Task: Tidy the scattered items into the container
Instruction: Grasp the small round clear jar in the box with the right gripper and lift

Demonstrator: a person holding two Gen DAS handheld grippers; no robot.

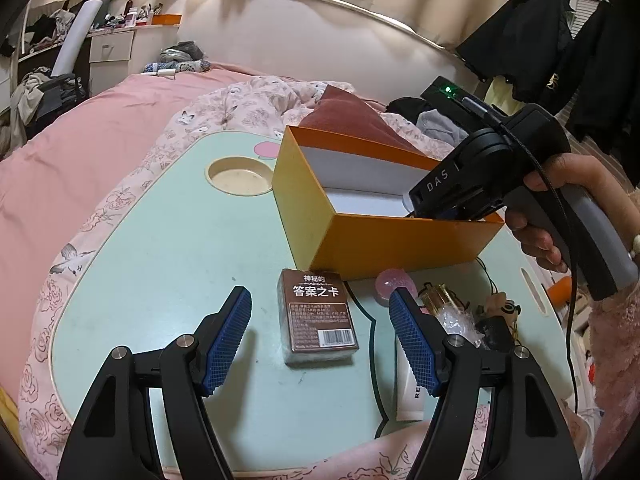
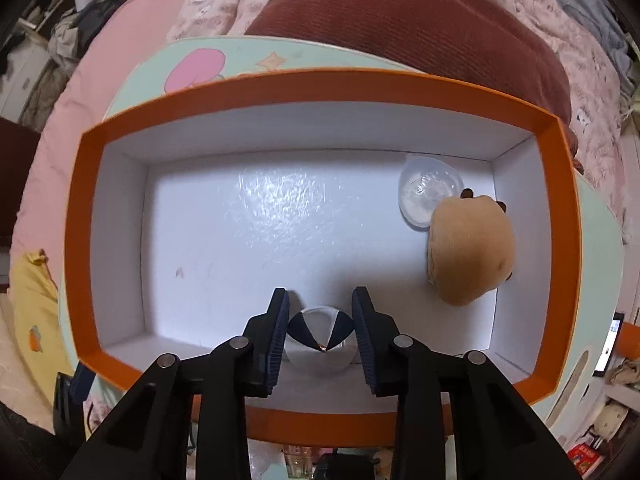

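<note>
The orange box [image 1: 380, 244] with a white inside stands on the mint lap table [image 1: 160, 260]. My right gripper [image 2: 320, 290] points straight down into the orange box [image 2: 320, 80], with its pads against both sides of a small clear ball [image 2: 320, 354] near the front wall. On the box floor lie a tan plush toy [image 2: 470, 248] and a clear round piece [image 2: 428, 196]. In the left wrist view only the right gripper's black housing [image 1: 480, 168] shows above the rim. My left gripper [image 1: 320, 294] hangs open over a brown card box [image 1: 316, 316].
In front of the orange box lie a pink ball [image 1: 390, 282], a gold item [image 1: 438, 294], clear wrapping [image 1: 456, 320], a small charm [image 1: 504, 308] and a white tube [image 1: 410, 392]. The table has a round cup recess [image 1: 240, 176]. Pink bedding [image 1: 80, 128] surrounds it.
</note>
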